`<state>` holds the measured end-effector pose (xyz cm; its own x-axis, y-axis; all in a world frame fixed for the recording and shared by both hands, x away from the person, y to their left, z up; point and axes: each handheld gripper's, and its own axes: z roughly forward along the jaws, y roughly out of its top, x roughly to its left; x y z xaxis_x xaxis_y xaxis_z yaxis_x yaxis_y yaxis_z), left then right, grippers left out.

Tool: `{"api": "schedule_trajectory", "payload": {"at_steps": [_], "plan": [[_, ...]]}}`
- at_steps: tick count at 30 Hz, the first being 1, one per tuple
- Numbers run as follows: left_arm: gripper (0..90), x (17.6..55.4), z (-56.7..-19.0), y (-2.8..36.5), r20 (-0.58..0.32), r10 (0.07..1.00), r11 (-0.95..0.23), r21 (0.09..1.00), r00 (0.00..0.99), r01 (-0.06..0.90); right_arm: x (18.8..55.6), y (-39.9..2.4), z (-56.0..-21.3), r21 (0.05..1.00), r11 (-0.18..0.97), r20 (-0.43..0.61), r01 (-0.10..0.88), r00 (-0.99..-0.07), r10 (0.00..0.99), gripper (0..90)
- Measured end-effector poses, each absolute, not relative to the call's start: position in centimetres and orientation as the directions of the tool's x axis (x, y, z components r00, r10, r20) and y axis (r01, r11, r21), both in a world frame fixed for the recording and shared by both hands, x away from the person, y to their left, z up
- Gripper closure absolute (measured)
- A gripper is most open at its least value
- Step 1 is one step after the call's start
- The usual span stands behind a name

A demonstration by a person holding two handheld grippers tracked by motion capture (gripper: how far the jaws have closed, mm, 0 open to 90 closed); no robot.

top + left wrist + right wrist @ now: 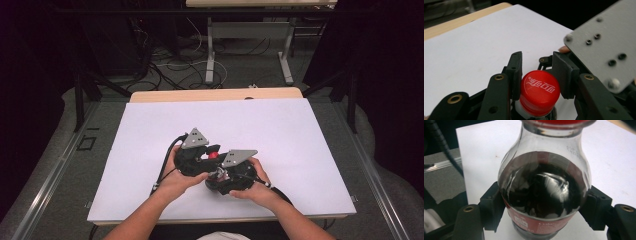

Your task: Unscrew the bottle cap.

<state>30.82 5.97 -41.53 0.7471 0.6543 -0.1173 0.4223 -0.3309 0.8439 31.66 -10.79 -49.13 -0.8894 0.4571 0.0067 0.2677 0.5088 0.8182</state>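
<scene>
White-covered table [150, 150], dark cluttered room behind. Right gripper [544, 212] clamped on cola bottle [544, 192] body to steady it above the table's near middle; left gripper [537, 82] pinching red cap [540, 91], probably for unscrewing.

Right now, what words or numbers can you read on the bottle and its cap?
Red cap: white Coca-Cola script logo, seen upside down, so the letters are not clean to read.
Bottle's red label: "Coke", the smaller print beside it too blurred.
Bottle's shoulder: a faint dotted code, too small to read.
</scene>
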Motion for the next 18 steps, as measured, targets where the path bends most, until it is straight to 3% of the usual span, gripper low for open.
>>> {"api": "schedule_trajectory", "payload": {"at_steps": [5, 9, 13, 18], "plan": [[61.6, 30.4, -41.5, 5.4, -0.119, 0.714, -0.297, 0.84, 0.69, 0.453, 31.7, -10.8, -49.2, 0.813, 0.512, 0.005, 0.275, -0.884, 0.467, 29.5], [60.0, 30.9, -41.4, 5.8, -0.147, 0.668, -0.32, 0.828, 0.729, 0.461, 31.7, -10.8, -49.3, 0.821, 0.504, 0.003, 0.268, -0.885, 0.466, 29.5], [47.8, 31.3, -41.4, 6.5, -0.143, 0.631, -0.335, 0.836, 0.762, 0.434, 31.8, -10.8, -49.2, 0.824, 0.502, 0.011, 0.264, -0.892, 0.452, 29.5], [42.0, 31.7, -41.2, 8.3, -0.18, 0.533, -0.346, 0.845, 0.827, 0.407, 31.7, -10.9, -49.1, 0.828, 0.497, 0.014, 0.259, -0.896, 0.444, 29.5]]}}
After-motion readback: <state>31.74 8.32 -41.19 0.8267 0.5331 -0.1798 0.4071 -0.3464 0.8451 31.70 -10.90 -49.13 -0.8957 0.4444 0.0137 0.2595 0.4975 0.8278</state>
